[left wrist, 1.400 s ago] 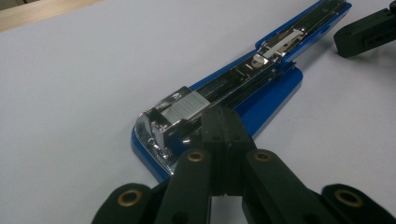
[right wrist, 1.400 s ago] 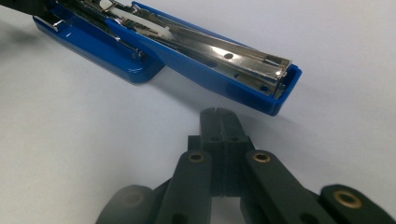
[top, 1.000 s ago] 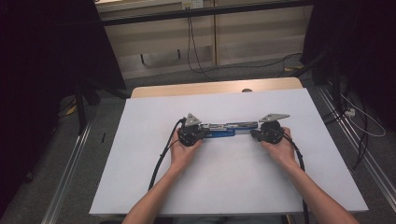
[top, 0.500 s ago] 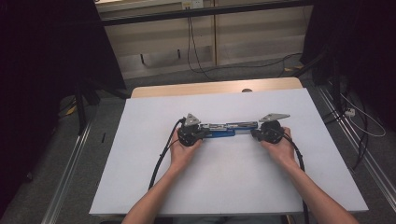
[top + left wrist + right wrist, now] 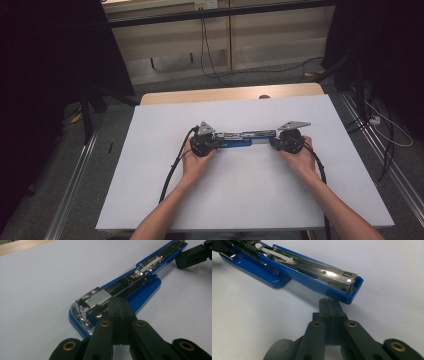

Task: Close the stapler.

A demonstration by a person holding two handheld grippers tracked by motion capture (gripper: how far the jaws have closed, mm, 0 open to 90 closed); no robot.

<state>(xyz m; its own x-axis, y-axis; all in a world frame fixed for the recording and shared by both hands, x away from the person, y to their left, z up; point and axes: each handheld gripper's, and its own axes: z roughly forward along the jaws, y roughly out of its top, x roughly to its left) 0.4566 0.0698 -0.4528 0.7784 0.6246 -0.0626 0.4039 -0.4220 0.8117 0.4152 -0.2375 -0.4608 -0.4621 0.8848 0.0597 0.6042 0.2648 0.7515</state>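
We see no change between the earlier high views and this one: both hands rest where they were and the blue stapler (image 5: 240, 139) lies in the same spot on the white tabletop (image 5: 150, 175). It is swung fully open, base and staple channel stretched out in one line between the two sets of fingers.

The left gripper (image 5: 119, 305) has its fingers pressed together with nothing between them; their tips sit right at the hinge end of the stapler (image 5: 117, 290), just behind the small block of staples (image 5: 99, 298) showing in the metal channel. Whether they touch the metal we cannot tell. The right gripper (image 5: 329, 305) also has its fingers closed flat against each other, empty, just short of the open blue tip of the top arm (image 5: 322, 277), with a thin gap of tabletop between.

With nothing having shifted, we judge this a pause, not progress: the stapler is bracketed at both ends but gripped at neither. Whatever comes next, whether pinning the base or folding the arm shut, the fingers would most likely have to part first
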